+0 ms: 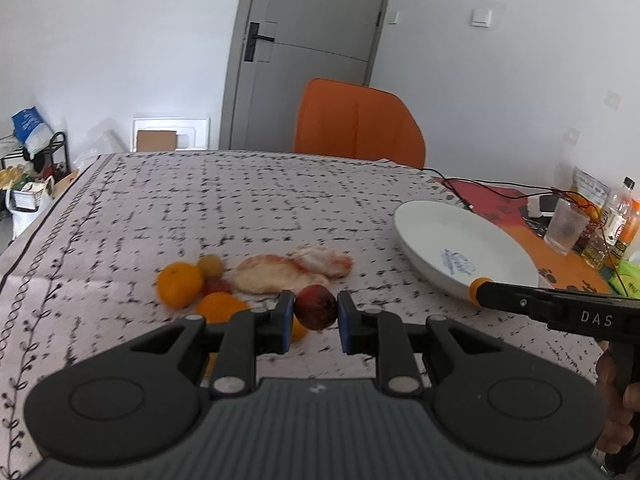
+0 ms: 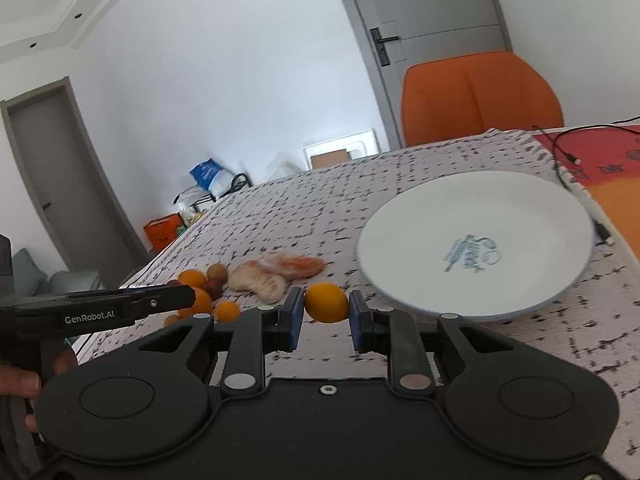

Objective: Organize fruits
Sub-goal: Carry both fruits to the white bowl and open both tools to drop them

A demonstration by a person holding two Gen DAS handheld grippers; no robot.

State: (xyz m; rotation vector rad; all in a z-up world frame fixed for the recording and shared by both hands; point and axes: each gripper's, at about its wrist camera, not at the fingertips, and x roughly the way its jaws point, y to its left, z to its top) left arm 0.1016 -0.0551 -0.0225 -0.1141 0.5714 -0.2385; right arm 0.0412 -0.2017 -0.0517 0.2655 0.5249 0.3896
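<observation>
My left gripper (image 1: 316, 312) is shut on a small dark red fruit (image 1: 316, 307), held just above the tablecloth. My right gripper (image 2: 326, 304) is shut on a small orange fruit (image 2: 326, 302). A white plate (image 2: 476, 240) with a blue mark lies empty to the right, also the plate (image 1: 460, 252) in the left wrist view. A pile of loose fruit sits at the left: oranges (image 1: 179, 284), a tan round fruit (image 1: 211, 266) and a small red one (image 1: 216, 286). Pale peel scraps (image 1: 292, 270) lie beside them.
An orange chair (image 1: 358, 122) stands at the table's far edge. At the far right are a glass (image 1: 566, 226), bottles (image 1: 620, 216) and black cables (image 1: 500, 188) on an orange-red mat. The patterned tablecloth (image 1: 240, 200) covers the table.
</observation>
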